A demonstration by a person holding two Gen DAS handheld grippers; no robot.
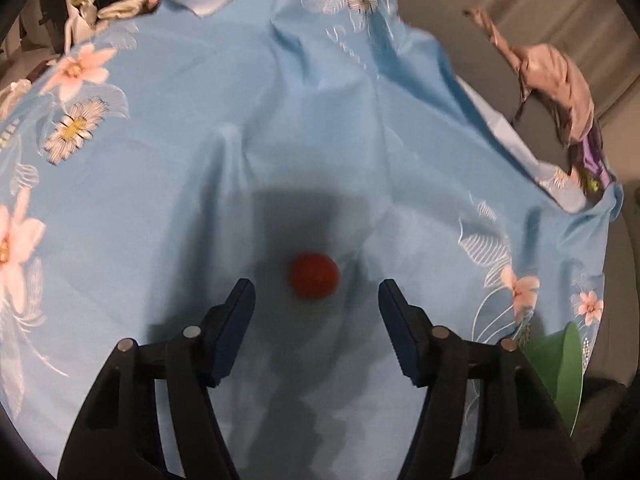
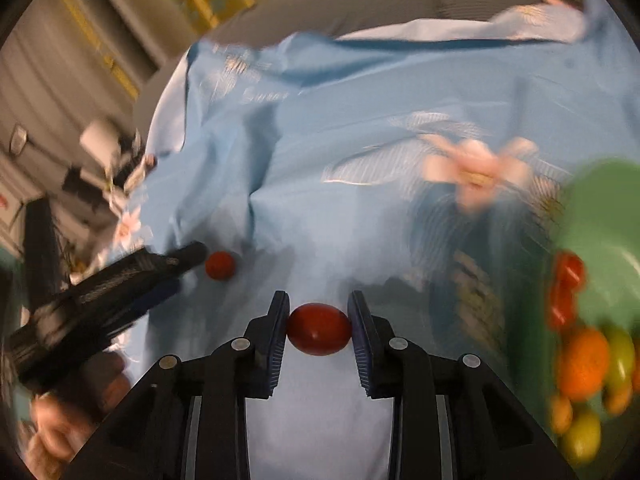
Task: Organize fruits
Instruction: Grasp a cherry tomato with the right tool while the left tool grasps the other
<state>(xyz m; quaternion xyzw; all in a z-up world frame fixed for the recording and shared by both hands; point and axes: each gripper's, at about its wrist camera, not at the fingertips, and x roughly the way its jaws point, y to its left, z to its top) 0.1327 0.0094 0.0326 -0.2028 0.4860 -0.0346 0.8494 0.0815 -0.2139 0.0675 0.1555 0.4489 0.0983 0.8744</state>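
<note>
- Fruits, orange, yellow-green and red, lie in a green bowl (image 2: 592, 216) on the blue flowered cloth (image 1: 280, 120).
- The left gripper (image 1: 317, 294) hangs with fingers apart around a small red tomato (image 1: 314, 276), untouched.
- The right gripper (image 2: 319, 316) has its fingers clamped on a red oval tomato (image 2: 319, 329).

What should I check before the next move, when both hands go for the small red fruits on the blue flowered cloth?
1. Right gripper shut on the oval dark red fruit: ok, both pads touch it.
2. Left gripper open around the small round red fruit: ok, pads apart from it.
3. Round fruit centred between the left fingers: ok.
4. Green plastic bowl with fruits within reach: cannot tell.
5. Blue flowered cloth flat under the round fruit: not ok, wrinkled.
</note>
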